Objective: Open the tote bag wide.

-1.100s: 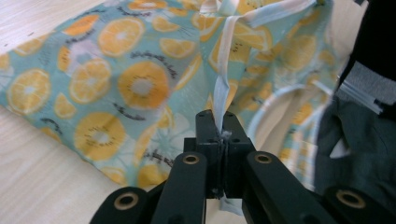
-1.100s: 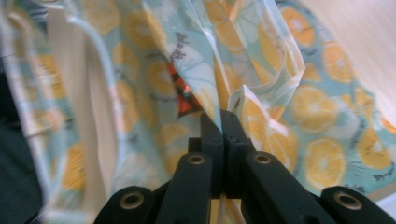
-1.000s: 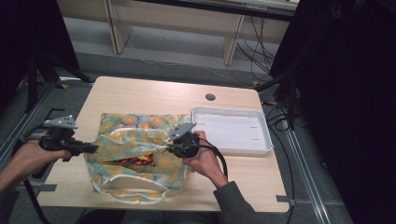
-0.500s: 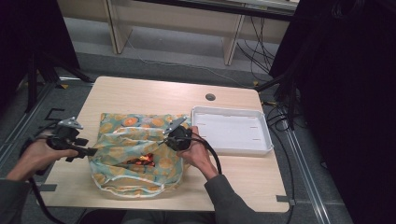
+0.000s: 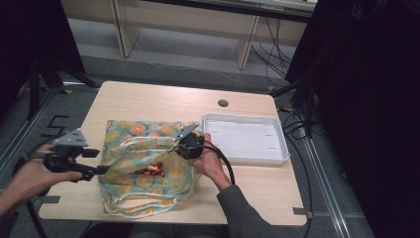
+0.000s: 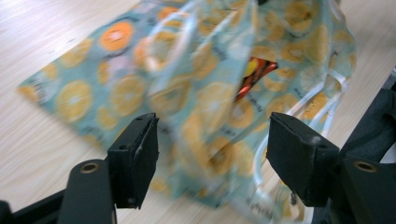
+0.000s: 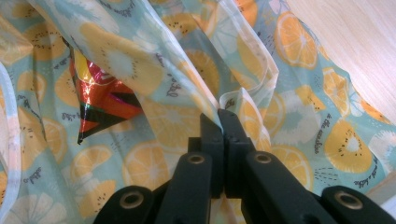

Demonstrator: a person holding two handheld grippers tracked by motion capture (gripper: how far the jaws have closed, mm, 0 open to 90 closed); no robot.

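A thin bag (image 5: 130,184) printed with orange slices lies on the wooden table (image 5: 148,99), its mouth held up. A red foil packet (image 5: 154,169) shows inside it. My right gripper (image 5: 172,150) is shut on the bag's upper rim, and the right gripper view shows the fabric (image 7: 299,116) pinched between the jaws (image 7: 219,114) with the packet (image 7: 100,100) beyond. My left gripper (image 5: 101,170) sits at the bag's left edge; its jaws have just been opening. In the left gripper view they stand wide (image 6: 212,126) with the bag (image 6: 205,93) ahead, pads not pressing on it.
A shallow white tray (image 5: 246,139) sits on the table to the right of the bag. A round cable hole (image 5: 223,103) is near the table's far edge. The right gripper's black cable (image 5: 229,166) loops over the hand.
The left gripper has let go of the bag's left side, opened wide and drawn back to the left. The right gripper keeps its grip on the rim.
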